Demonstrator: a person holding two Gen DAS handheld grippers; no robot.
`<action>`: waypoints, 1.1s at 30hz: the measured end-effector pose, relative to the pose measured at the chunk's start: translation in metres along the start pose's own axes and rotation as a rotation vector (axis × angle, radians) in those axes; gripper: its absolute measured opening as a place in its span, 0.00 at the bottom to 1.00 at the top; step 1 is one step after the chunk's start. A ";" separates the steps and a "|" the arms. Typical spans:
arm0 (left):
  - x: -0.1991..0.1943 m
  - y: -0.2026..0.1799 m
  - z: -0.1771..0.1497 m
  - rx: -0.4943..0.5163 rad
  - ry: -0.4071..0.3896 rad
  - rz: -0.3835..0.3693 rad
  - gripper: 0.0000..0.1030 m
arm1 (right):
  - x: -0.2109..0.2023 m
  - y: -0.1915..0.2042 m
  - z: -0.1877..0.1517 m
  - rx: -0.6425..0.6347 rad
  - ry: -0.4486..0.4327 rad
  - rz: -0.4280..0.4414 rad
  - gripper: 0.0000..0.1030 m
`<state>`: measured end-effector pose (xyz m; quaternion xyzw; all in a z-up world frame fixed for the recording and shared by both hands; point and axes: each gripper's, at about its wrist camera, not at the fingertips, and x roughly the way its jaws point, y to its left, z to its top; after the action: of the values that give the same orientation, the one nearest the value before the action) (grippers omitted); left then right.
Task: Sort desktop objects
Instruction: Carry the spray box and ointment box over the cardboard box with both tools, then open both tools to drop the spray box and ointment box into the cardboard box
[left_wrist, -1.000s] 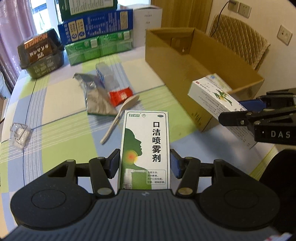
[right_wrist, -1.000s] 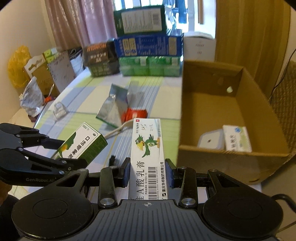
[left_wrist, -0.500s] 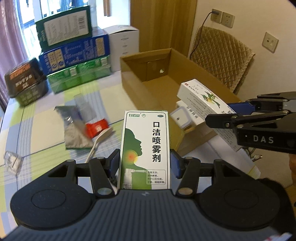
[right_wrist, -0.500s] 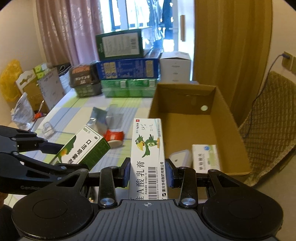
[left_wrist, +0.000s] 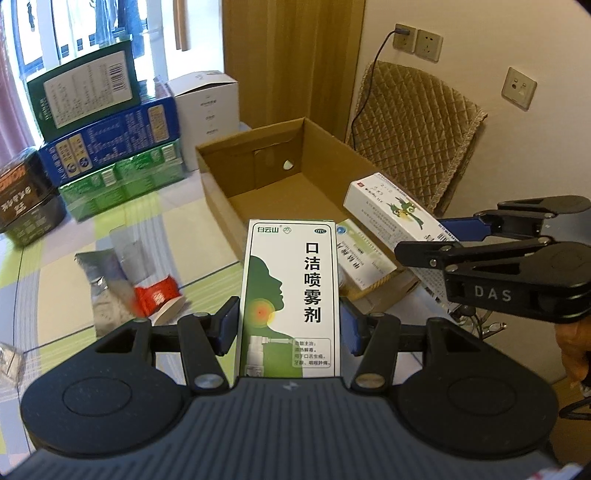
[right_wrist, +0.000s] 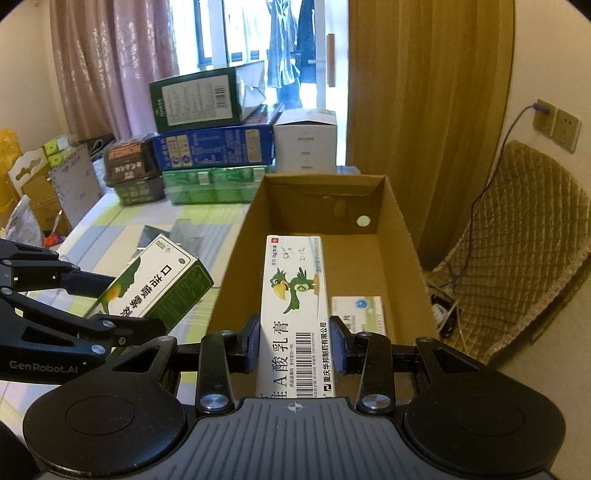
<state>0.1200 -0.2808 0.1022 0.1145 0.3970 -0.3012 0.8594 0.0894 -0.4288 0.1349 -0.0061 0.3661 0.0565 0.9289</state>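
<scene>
Left wrist view: the left gripper (left_wrist: 289, 321) is clamped on a green-white spray box (left_wrist: 290, 295) reading 口洁喷雾剂. Right gripper (right_wrist: 294, 345), marked DAS, pinches a parrot-printed ointment box (right_wrist: 295, 314) above the cardboard box (right_wrist: 402, 236).

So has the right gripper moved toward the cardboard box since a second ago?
Yes. The right gripper with its bird box has come over the cardboard box, formerly short of its near wall.

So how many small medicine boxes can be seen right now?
3. A green spray box is in the left hand-held gripper, a white bird-printed box is in the right hand-held gripper, and a white box lies inside the cardboard carton. More may be hidden there.
</scene>
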 end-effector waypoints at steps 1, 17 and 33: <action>0.002 -0.002 0.002 0.002 -0.001 -0.003 0.49 | 0.001 -0.003 0.001 0.003 0.000 -0.001 0.34; 0.055 -0.019 0.051 0.033 0.004 -0.051 0.49 | 0.034 -0.055 0.029 0.078 0.010 -0.030 0.34; 0.119 -0.013 0.054 -0.006 0.016 -0.088 0.49 | 0.086 -0.078 0.025 0.126 0.072 -0.027 0.34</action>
<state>0.2046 -0.3653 0.0488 0.0968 0.4094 -0.3369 0.8424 0.1775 -0.4960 0.0919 0.0457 0.4020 0.0206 0.9143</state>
